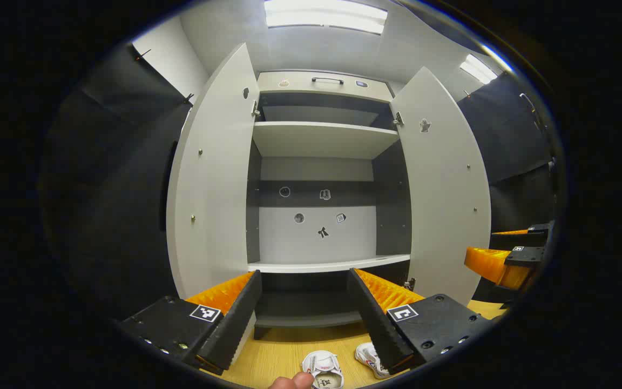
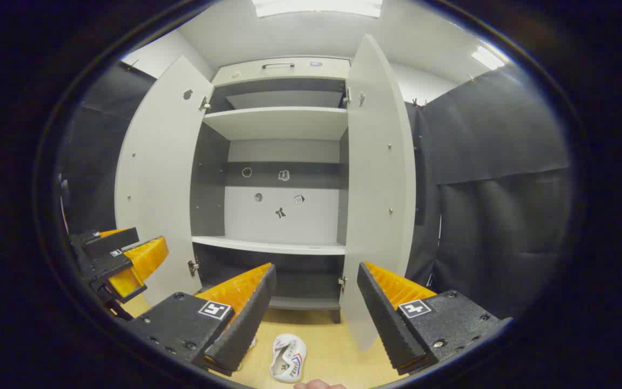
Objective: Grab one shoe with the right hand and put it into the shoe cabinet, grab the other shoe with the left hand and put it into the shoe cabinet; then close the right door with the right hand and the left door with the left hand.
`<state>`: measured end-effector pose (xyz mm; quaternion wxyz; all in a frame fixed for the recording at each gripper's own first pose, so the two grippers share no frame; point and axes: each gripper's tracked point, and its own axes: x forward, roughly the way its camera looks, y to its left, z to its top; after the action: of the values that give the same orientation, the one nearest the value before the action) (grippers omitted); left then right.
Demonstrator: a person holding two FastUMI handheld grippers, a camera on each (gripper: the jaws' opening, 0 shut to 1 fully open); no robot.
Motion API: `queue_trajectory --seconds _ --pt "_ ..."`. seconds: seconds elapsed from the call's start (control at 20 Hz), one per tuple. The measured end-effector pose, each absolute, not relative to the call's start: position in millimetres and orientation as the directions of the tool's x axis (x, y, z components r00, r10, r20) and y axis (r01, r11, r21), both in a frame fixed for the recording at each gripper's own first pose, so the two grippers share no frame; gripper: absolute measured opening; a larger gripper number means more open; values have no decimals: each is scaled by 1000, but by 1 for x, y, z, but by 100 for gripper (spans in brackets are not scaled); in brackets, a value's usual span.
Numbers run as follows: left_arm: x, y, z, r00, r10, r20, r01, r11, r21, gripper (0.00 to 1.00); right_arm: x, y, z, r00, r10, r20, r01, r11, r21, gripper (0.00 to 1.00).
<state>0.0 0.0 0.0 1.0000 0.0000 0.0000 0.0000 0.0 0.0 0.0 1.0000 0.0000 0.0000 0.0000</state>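
Both your grippers are open w/ nothing held: left gripper (image 1: 304, 313), right gripper (image 2: 316, 310). Shoe cabinet (image 1: 322, 178) stands ahead, left door (image 1: 211, 178) & right door (image 1: 443, 189) open. Two shoes (image 1: 324, 370) (image 1: 370, 359) lie on floor (image 1: 278, 351) below the grippers, in front of the cabinet.
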Motion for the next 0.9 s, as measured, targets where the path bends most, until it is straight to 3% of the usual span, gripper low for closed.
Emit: queue_trajectory --seconds 0.9 --pt "-9 6 3 1000 25 5 -25 1000 9 96 -10 1 5 1000 -3 14 3 1000 -11 98"
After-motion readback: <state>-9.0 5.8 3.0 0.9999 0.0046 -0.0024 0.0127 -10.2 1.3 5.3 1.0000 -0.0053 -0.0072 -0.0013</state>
